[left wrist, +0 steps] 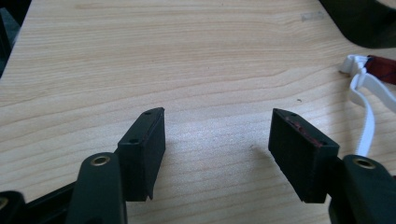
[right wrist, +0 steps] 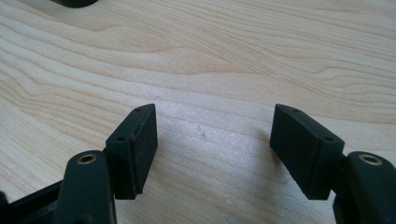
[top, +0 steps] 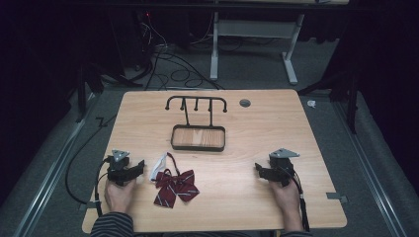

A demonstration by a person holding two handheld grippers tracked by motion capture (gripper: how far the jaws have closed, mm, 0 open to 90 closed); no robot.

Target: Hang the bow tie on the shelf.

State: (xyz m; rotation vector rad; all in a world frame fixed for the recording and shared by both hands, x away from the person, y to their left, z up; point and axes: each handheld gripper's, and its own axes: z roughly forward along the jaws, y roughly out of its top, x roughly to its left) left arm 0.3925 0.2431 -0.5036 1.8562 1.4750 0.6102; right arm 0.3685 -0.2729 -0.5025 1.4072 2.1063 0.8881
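wooden table (top: 257,148), bow tie (top: 175,185), open grippers

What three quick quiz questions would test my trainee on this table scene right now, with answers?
1. True or false: the left gripper is shut on the bow tie.
2. Which gripper lies nearer the bow tie? A. left B. right gripper
3. Fill in: the white strap of the bow tie lies between the left gripper and the ____ loops.

Key:
1. False; its jaws stand apart over bare table.
2. A.
3. Red striped. Beyond them stands the hook rack on its tray base, with nothing on its hooks.
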